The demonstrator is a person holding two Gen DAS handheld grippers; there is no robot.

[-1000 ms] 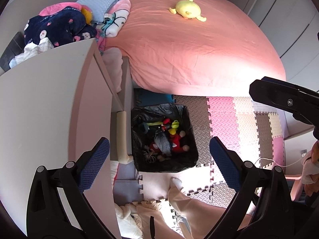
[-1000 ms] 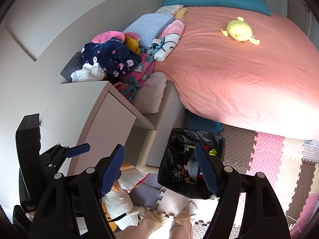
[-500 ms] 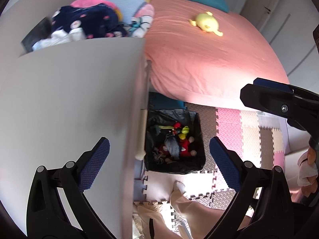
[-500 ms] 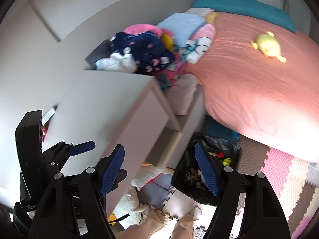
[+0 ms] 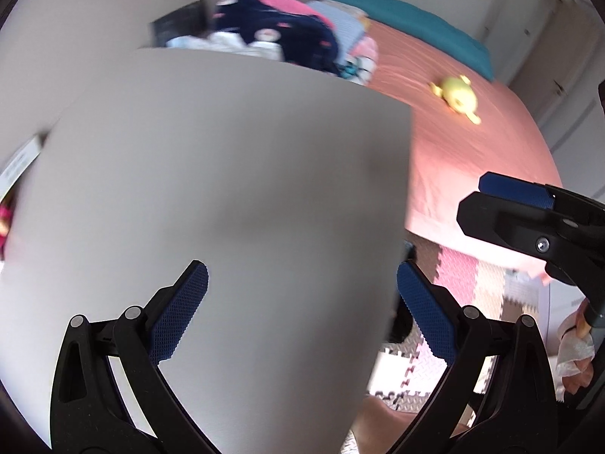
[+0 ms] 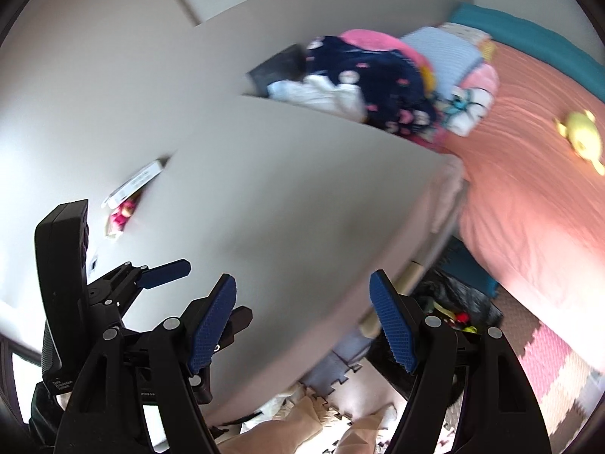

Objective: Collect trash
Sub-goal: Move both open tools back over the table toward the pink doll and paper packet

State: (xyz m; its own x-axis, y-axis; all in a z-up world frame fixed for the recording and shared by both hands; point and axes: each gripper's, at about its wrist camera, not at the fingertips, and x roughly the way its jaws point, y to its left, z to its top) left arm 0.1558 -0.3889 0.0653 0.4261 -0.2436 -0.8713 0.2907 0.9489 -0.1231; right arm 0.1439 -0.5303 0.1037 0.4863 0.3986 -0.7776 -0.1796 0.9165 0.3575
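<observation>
Left gripper [image 5: 302, 302]: blue-padded jaws spread wide, nothing between them, over the plain grey bench [image 5: 227, 189] that fills most of the left wrist view. Right gripper [image 6: 302, 319]: jaws also wide apart, empty, above the bench's near edge. Black-lined trash bin [image 6: 453, 302] on the floor at lower right of the right wrist view, partly hidden behind the right finger, coloured scraps inside. Salmon-pink bed [image 6: 529, 189] at right, small yellow plush toy [image 6: 580, 136] lying on it. Heap of dark-blue and pink clothes [image 6: 378, 75] beyond the bench. Much of both views blurred.
</observation>
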